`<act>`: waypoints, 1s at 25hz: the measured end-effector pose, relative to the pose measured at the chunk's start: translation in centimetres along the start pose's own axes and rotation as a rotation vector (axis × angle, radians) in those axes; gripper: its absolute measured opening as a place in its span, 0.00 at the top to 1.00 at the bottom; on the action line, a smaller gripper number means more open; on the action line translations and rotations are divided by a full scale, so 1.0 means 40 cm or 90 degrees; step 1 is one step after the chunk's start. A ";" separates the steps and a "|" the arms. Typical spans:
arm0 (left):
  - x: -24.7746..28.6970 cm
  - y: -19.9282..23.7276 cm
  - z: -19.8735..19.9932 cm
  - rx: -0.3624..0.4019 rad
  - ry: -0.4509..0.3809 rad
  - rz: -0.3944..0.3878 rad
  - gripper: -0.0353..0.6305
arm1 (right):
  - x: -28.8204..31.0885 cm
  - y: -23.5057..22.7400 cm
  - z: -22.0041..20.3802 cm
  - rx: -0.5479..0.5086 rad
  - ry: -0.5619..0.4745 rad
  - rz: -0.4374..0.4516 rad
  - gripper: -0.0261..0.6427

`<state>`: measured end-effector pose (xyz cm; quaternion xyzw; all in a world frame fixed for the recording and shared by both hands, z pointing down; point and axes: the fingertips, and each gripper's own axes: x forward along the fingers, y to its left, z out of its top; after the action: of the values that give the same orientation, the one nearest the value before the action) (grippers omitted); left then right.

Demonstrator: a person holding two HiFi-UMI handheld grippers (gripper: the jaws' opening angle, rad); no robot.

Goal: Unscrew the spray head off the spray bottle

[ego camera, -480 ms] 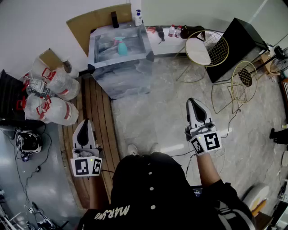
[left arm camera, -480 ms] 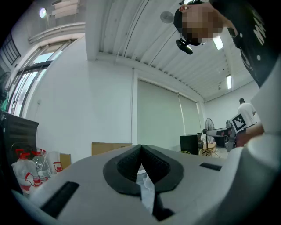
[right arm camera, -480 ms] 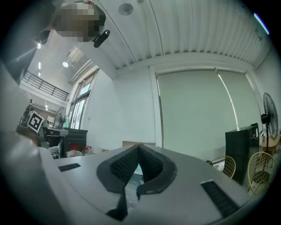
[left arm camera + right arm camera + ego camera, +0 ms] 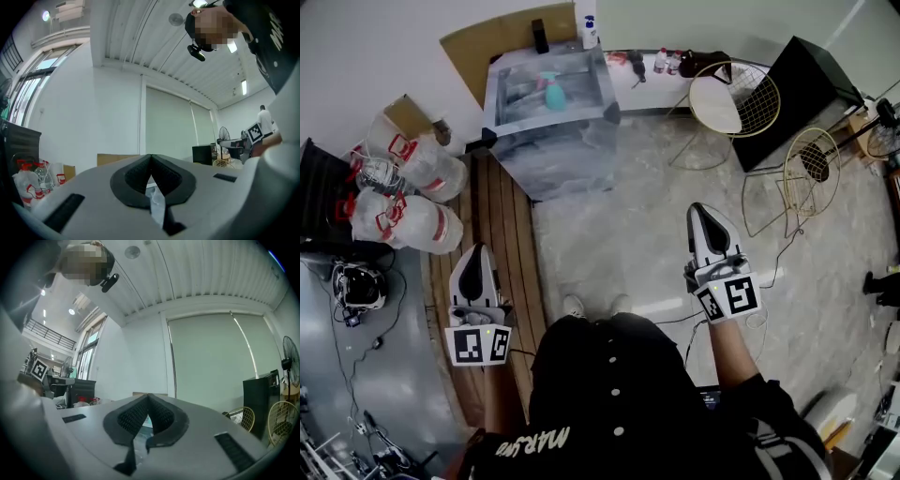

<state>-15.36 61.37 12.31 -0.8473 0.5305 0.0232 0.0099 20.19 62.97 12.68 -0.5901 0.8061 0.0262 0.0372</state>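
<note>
1. Readable text: the only candidate is the white print on the person's black shirt (image 4: pixel 619 412). It is upside down in the head view; "MAR" is legible and the rest is unclear.
2. The marker cubes (image 4: pixel 478 345) carry black-and-white square patterns on both grippers, with no letters.
3. The clear water jugs (image 4: pixel 403 202) at far left have red labels, print too small to read.
4. A white bottle (image 4: pixel 588 30) with a blue label stands by the wall. Its label can't be read either.
5. The left gripper (image 4: pixel 475 253) is held level, out front at the person's left, over the wooden plank strip (image 4: pixel 497 216). Jaws are together, the ribbed pads (image 4: pixel 133 176) meet at the tip, and nothing is between them.
6. The right gripper (image 4: pixel 705 214) is also level, over the pale marbled floor (image 4: pixel 619 244) and slightly further forward than the left. Jaws are closed, the pads (image 4: pixel 129 418) meet at the tip, and it is empty.
7. The spray bottle (image 4: pixel 553 94) is teal with its trigger head on, standing upright. It is small in frame, so finer detail can't be made out.
8. It sits on the film-wrapped table (image 4: pixel 534 159) at the top of the head view, straight ahead and well apart from both grippers.
9. Two wire chairs (image 4: pixel 811 169) stand to the right of the table.
</note>
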 end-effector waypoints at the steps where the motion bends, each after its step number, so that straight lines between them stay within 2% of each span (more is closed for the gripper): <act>1: -0.002 -0.009 0.002 0.000 0.000 0.002 0.91 | -0.007 -0.006 0.004 0.005 -0.008 0.004 0.94; 12: -0.003 -0.072 -0.045 -0.011 0.015 0.021 0.91 | -0.024 -0.047 -0.023 -0.002 -0.005 0.036 0.94; 19: 0.072 -0.034 -0.058 -0.014 0.009 0.025 0.91 | 0.049 -0.059 -0.048 -0.003 0.004 0.049 0.94; 25: 0.194 0.066 -0.079 -0.016 -0.004 0.011 0.91 | 0.209 -0.049 -0.064 -0.029 0.007 0.058 0.94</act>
<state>-14.28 53.13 15.11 -0.8427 0.5373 0.0325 0.0009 19.46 54.22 14.48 -0.5537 0.8314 0.0430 0.0177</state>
